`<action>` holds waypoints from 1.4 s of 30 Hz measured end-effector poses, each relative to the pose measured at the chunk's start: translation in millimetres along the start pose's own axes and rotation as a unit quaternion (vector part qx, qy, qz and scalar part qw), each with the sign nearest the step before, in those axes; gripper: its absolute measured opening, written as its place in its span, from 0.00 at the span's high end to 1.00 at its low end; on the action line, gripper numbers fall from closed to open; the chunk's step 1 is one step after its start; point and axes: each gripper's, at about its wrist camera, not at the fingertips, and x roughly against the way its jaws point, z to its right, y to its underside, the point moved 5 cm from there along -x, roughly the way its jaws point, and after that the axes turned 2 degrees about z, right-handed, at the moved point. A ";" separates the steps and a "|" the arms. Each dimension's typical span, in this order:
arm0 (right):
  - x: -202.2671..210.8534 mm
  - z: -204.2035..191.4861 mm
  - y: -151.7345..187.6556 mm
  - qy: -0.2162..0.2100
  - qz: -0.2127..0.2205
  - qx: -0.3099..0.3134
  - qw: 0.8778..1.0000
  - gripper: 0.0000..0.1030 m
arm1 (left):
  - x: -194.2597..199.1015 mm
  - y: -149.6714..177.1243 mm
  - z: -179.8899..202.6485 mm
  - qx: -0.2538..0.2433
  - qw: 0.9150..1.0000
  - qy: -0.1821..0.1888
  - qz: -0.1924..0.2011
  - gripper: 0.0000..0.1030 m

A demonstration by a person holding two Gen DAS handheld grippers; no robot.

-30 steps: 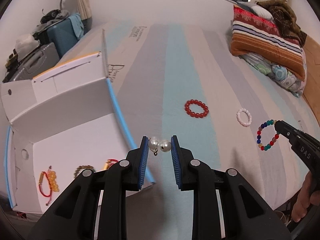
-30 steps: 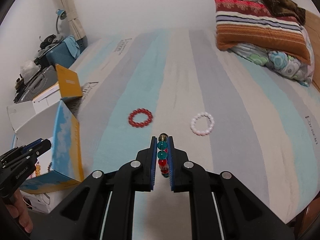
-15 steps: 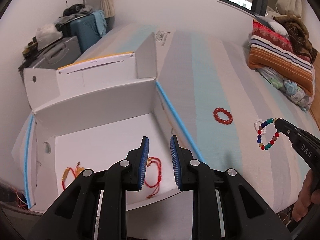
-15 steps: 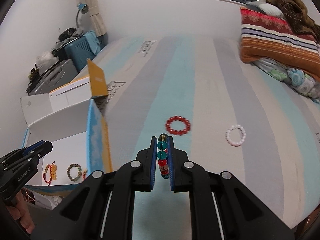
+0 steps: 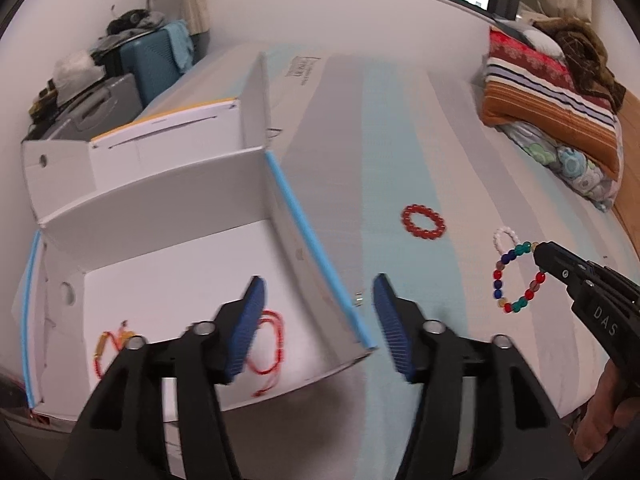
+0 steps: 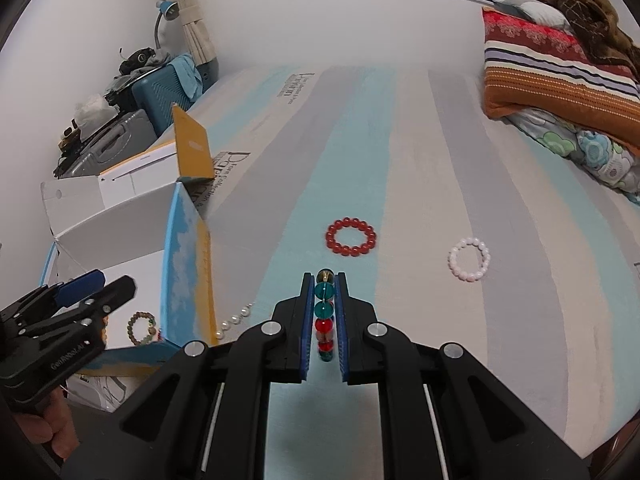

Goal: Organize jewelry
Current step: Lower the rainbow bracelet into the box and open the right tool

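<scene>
Sorting beads on a striped bedspread (image 6: 400, 160)

My right gripper (image 6: 324, 316) pinches the multicoloured bracelet (image 6: 324, 312); my left gripper (image 5: 318, 320), spread wide and holding nothing, hangs over the white box (image 5: 160, 280), pearl strand (image 6: 234, 320) draped beside its wall.

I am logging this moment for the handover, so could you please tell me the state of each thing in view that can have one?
Left tongs: open, empty, over the box edge.
Right tongs: shut on the multicolour bracelet, held off the bed.
White box: open, flaps up, bracelets inside.
Red bead bracelet: flat on the bed, untouched.
White bead bracelet: flat on the bed.
Pearl strand: hanging at the box's outer wall.
</scene>
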 end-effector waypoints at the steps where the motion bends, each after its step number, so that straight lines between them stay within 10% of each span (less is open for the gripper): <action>1: 0.3 4.3 0.9 0.000 0.000 -0.002 1.000 0.91 | -1.9 -0.7 5.3 -0.001 1.000 0.001 0.001 0.37; 9: -5.0 46.9 8.4 0.013 -0.007 -0.015 1.000 0.91 | -27.2 -0.5 61.8 -0.024 1.000 0.017 0.001 0.16; 23: -37.3 99.9 21.5 0.028 -0.032 -0.039 0.998 0.91 | -70.8 4.5 111.8 -0.051 0.998 0.026 -0.021 0.09; 42: 5.1 -37.7 -25.0 -0.032 0.022 0.034 0.999 0.91 | 11.6 -10.8 -28.0 0.019 0.999 -0.037 0.021 0.06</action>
